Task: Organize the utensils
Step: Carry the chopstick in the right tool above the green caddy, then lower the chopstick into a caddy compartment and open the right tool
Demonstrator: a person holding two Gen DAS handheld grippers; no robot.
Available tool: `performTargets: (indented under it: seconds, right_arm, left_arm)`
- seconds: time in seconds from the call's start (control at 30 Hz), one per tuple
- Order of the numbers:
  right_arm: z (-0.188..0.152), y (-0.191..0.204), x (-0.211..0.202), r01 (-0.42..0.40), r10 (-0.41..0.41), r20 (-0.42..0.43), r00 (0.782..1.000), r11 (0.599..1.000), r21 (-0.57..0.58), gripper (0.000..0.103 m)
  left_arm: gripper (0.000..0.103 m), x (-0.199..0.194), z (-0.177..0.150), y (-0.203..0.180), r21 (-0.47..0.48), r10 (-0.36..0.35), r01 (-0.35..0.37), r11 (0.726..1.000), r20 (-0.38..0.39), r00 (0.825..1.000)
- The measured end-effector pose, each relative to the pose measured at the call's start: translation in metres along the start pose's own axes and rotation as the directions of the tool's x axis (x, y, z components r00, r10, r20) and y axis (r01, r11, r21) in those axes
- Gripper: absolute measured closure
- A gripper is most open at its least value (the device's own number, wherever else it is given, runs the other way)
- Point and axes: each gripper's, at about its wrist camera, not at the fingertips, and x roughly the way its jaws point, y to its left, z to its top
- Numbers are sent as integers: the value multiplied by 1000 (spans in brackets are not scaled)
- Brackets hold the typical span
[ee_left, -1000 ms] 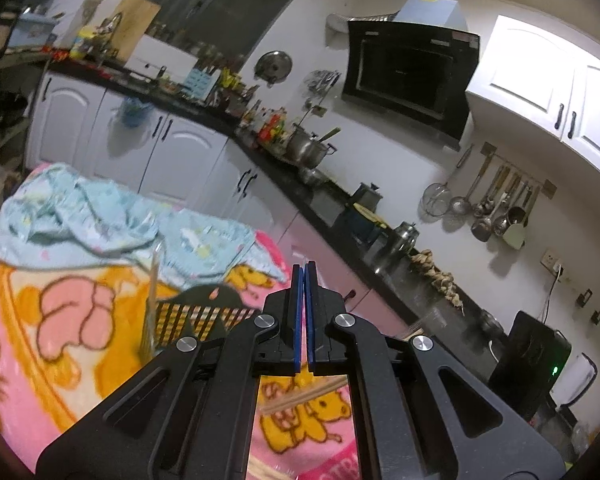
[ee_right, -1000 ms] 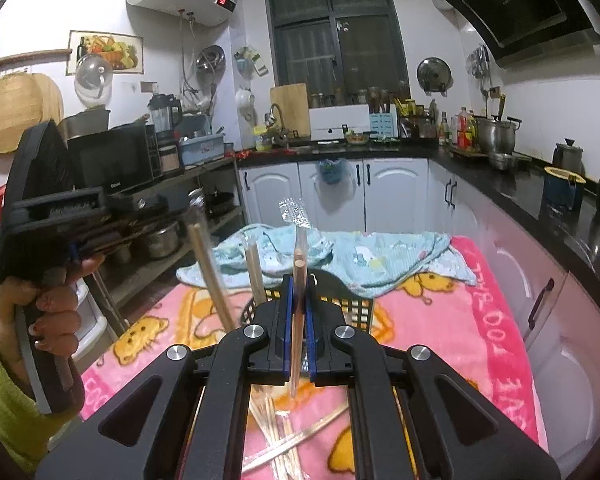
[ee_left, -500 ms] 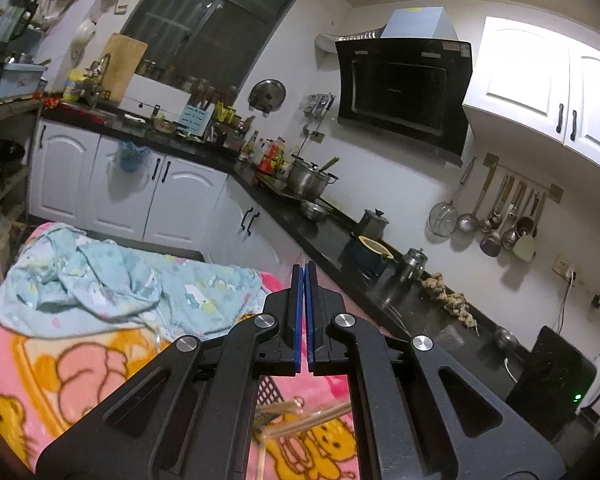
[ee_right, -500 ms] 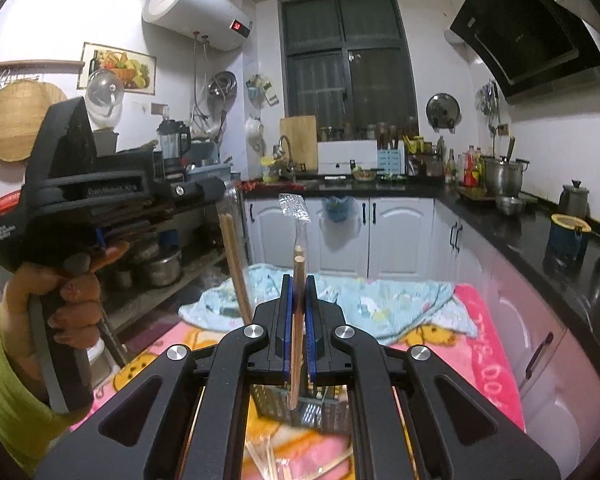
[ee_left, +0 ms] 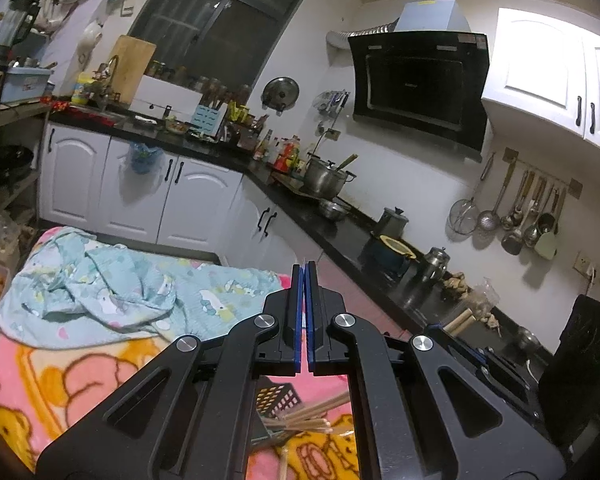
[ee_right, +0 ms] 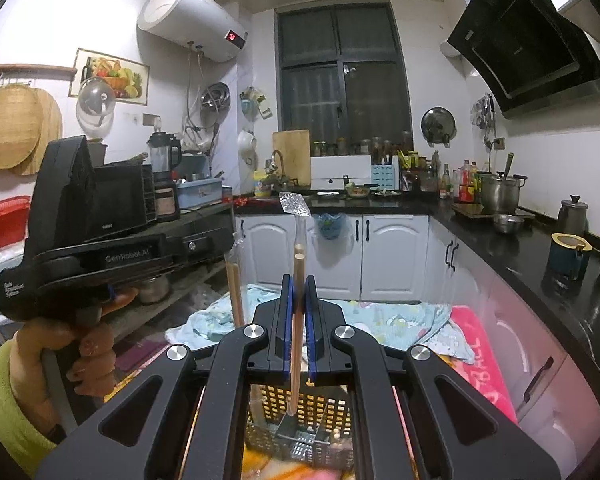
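My right gripper (ee_right: 299,280) is shut on a wooden chopstick (ee_right: 298,320) together with a clear plastic-handled utensil (ee_right: 296,208), both held upright. Their lower ends hang over a black mesh utensil basket (ee_right: 300,412) below. Another chopstick pair (ee_right: 234,292) stands at the left of the basket. My left gripper (ee_left: 304,272) is shut and empty, held up in the air. Below it lie the basket's corner (ee_left: 278,398) and loose wooden chopsticks (ee_left: 308,420) on the pink blanket (ee_left: 60,376). The left gripper's body (ee_right: 100,248) shows in the right wrist view, in a hand.
A crumpled light-blue cloth (ee_left: 112,292) lies on the far part of the blanket. White cabinets (ee_right: 396,256) and a black counter (ee_left: 352,240) with pots run behind and to the right. A shelf with a microwave (ee_right: 120,200) stands left.
Both grippers have risen and tilted up. The right gripper, with its chopstick and clear utensil, now sits higher over the basket. The left gripper now looks at the kitchen wall.
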Motion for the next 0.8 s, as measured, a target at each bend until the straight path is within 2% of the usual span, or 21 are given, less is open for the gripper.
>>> performTargets:
  seconds: [0.7, 0.73, 0.8]
  right_arm:
    - [-49, 2, 65, 12, -8, -150, 989, 1000, 23, 97]
    - [-53, 2, 69, 14, -10, -163, 987, 1000, 25, 97]
    - [-59, 1, 74, 23, -18, -183, 983, 999, 26, 97]
  left_arm:
    - [103, 33, -31, 35, -28, 61, -62, 998, -61, 996]
    - [103, 44, -34, 37, -56, 24, -28, 998, -76, 997]
    - [103, 60, -38, 38, -46, 43, -47, 998, -85, 995]
